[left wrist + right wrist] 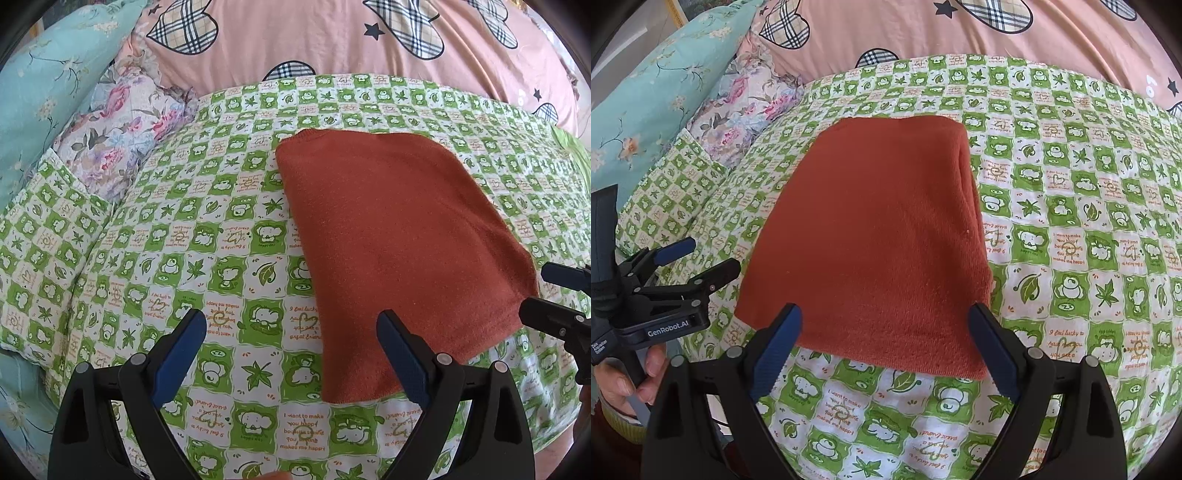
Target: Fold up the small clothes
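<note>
A rust-orange garment (399, 236) lies folded into a flat rectangle on the green-and-white patterned sheet (207, 229). It also shows in the right wrist view (871, 243), with its stacked folded edge along the right side. My left gripper (291, 332) is open and empty, just left of the garment's near edge. My right gripper (886, 328) is open and empty, over the garment's near edge. The right gripper shows at the right of the left wrist view (535, 288); the left gripper shows at the left of the right wrist view (713, 258).
A pink quilt with plaid hearts (332, 40) lies along the far side. A teal floral pillow (48, 92) and a purple floral cushion (122, 129) sit at the far left. The sheet (1071, 221) spreads to the right of the garment.
</note>
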{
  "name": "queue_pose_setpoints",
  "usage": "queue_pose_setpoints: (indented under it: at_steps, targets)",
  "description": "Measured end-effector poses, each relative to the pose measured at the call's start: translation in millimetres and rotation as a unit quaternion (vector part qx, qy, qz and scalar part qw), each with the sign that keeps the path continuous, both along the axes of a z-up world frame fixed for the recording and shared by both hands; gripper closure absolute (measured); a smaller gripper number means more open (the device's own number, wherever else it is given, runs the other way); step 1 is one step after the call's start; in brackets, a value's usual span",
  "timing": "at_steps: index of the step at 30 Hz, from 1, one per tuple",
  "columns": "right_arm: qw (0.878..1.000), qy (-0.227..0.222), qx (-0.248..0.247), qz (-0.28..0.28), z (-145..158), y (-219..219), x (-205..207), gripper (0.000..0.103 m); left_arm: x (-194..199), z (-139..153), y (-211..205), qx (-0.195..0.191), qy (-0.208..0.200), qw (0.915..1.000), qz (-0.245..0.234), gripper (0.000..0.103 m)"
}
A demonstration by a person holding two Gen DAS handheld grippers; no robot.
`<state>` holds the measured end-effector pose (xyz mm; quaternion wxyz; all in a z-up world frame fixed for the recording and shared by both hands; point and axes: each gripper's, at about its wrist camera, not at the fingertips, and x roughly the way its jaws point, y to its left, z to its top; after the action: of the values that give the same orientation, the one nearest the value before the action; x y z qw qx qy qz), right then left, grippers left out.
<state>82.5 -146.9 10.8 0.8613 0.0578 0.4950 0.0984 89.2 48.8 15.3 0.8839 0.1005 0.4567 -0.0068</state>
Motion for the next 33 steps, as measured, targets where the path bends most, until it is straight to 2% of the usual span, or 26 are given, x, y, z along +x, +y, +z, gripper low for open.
queue_pose_setpoints:
  at_steps: [16,33]
  targets:
    - [1.0,-0.005,0.006,-0.005,3.2,0.9,-0.6,0.01,-7.1,4.2,1.9,-0.008,-0.006,1.0,0.0,0.009]
    - [1.0,-0.004,-0.004,0.019,-0.5,14.3,8.5,0.009,-7.9,4.9,-2.7,-0.008,-0.013,0.9999,-0.006,0.009]
